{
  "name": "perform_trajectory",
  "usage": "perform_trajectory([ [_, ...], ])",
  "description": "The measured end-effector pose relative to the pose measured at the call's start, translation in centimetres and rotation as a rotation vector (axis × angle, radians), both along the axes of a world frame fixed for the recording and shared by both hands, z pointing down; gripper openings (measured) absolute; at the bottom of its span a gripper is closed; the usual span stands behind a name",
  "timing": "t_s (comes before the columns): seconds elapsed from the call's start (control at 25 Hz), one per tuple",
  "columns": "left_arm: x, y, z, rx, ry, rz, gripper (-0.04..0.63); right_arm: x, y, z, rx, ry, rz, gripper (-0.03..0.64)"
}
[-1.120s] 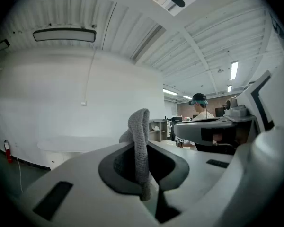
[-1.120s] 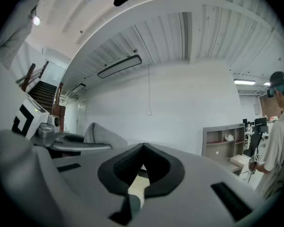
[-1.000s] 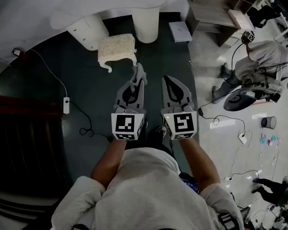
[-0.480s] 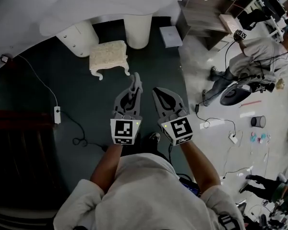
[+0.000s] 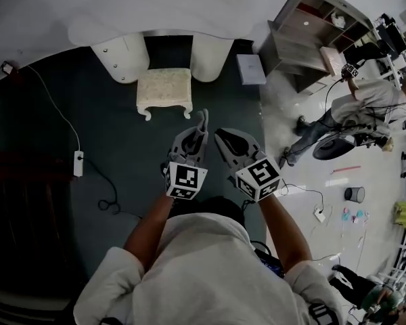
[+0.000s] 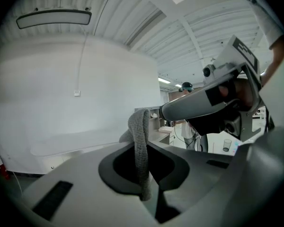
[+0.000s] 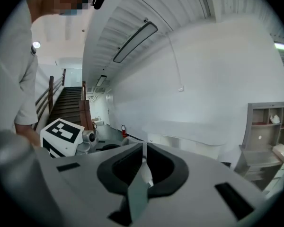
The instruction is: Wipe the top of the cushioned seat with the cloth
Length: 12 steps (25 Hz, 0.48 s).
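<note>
The cushioned seat (image 5: 164,87) is a small cream stool with curved white legs, standing on dark carpet in front of the white counter. My left gripper (image 5: 201,131) is held at waist height well short of it, shut on a grey knitted cloth (image 5: 203,119). In the left gripper view the cloth (image 6: 140,141) hangs as a folded strip pinched between the jaws. My right gripper (image 5: 220,136) is beside the left one. Its jaws are just starting to part and are still almost together, with nothing between them (image 7: 143,162).
A large curved white counter (image 5: 155,12) on two round pillars stands behind the stool. A white box (image 5: 250,68) lies on the floor to its right, next to a wooden shelf unit (image 5: 304,36). A power strip with cable (image 5: 77,162) lies left. A person (image 5: 355,110) crouches at the right.
The view has swung, so the stool now sits straighter ahead and a little farther off. Both grippers stay close together in front of the body, the cloth still in the left one.
</note>
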<state>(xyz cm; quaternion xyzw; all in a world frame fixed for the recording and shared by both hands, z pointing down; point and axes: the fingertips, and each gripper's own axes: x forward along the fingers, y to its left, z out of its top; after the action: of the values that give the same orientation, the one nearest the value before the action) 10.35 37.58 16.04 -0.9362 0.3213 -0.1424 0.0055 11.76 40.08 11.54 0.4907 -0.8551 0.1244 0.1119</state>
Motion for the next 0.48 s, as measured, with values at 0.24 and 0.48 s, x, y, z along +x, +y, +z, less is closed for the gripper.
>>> perform_trajectory([
  [0.24,-0.9,-4.1,2.9,0.003,-0.054,-0.007,0.035,-2.5,-4.1,2.5,-0.113,-0.074,-0.049,0.12],
  [0.48,0.5,-8.1,5.9,-0.003,-0.101,0.017,0.035,-2.5,-8.9,5.5,-0.184,-0.099,-0.069,0.161],
])
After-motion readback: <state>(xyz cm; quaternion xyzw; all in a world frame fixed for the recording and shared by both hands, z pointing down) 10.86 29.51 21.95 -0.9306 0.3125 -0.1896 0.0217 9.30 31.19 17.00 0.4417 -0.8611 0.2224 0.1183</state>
